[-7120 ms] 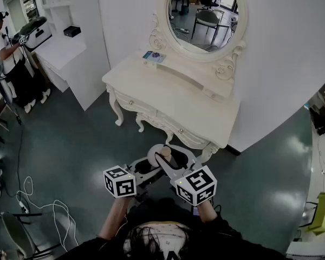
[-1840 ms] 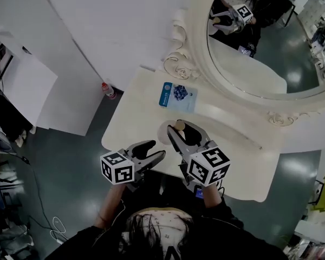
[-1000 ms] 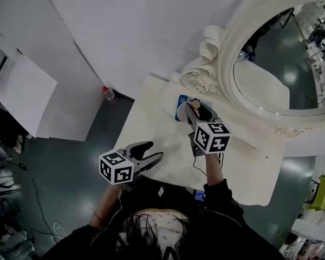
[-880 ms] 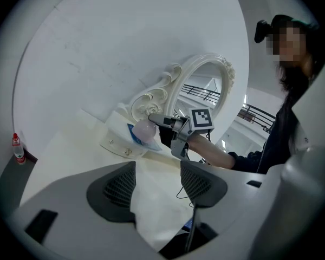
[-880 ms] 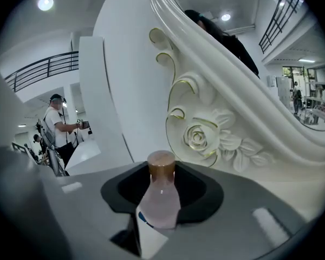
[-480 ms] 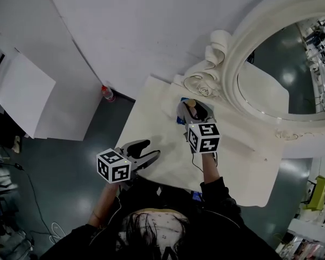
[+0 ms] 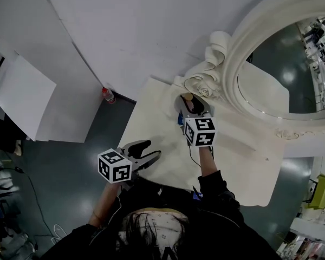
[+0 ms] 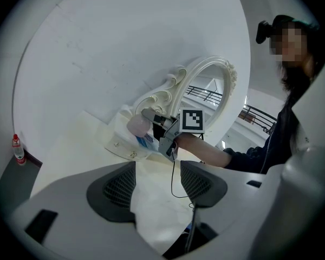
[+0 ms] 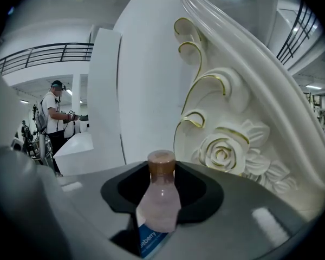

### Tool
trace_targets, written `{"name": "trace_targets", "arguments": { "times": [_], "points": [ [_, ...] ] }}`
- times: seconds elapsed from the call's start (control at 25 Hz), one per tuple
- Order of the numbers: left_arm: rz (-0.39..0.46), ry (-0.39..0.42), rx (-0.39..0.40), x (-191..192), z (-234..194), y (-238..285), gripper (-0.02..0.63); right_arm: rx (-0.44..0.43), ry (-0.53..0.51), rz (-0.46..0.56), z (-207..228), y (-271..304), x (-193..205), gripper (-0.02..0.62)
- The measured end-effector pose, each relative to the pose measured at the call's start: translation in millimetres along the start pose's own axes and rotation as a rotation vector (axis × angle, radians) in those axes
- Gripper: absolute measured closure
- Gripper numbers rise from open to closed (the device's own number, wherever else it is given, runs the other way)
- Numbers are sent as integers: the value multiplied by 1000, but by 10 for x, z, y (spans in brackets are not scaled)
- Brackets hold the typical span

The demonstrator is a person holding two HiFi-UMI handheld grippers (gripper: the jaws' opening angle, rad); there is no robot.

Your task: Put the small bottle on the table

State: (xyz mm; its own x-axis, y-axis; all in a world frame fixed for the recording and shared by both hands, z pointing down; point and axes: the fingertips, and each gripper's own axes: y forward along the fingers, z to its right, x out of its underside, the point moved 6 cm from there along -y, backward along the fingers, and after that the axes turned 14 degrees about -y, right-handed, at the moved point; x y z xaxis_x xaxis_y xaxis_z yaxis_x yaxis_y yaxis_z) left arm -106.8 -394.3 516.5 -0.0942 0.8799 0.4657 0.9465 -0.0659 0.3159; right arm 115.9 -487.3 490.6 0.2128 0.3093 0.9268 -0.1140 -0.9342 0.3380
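Observation:
A small pinkish bottle (image 9: 160,206) with a brown cap stands upright between the pads of my right gripper (image 9: 161,188), which is shut on it. In the head view that gripper (image 7: 191,105) reaches over the back of the white dressing table (image 7: 149,118), with the bottle's cap (image 7: 188,97) close to the carved mirror frame. A blue packet (image 9: 148,242) lies right under the bottle; whether the bottle touches the table is hidden. My left gripper (image 7: 147,155) hovers at the table's front edge, open and empty (image 8: 160,184).
The oval mirror (image 7: 284,69) with its carved rose (image 9: 224,153) rises just behind the bottle. A red-capped bottle (image 7: 107,95) stands on the floor to the left of the table. A person (image 9: 54,118) stands far off by a white counter.
My right gripper has carried the bottle a little farther back, toward the carved mirror frame. The left gripper has hardly moved.

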Motion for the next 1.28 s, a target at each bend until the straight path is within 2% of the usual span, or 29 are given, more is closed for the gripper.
{"name": "trace_targets", "arguments": {
  "times": [0.24,0.28,0.4,0.72,0.96,1.28],
  "points": [
    [3,4,-14,-31,-35,-55,359,4,24,27,16,20,27,443],
    [3,5,-15,-38,-35,-64,359,8,36,24,21,14,29,419],
    [-1,8,-17,-51,-32,-81,359,16,60,18,32,-31,19,402],
    [-24,15,1,-14,6,-49,359,58,131,61,32,-528,3,403],
    [-56,32,21,37,27,25,359,49,151,10,-177,-1022,236,403],
    [-136,49,64,164,73,214,359,35,226,-52,-533,-1547,577,408]
  ]
}}
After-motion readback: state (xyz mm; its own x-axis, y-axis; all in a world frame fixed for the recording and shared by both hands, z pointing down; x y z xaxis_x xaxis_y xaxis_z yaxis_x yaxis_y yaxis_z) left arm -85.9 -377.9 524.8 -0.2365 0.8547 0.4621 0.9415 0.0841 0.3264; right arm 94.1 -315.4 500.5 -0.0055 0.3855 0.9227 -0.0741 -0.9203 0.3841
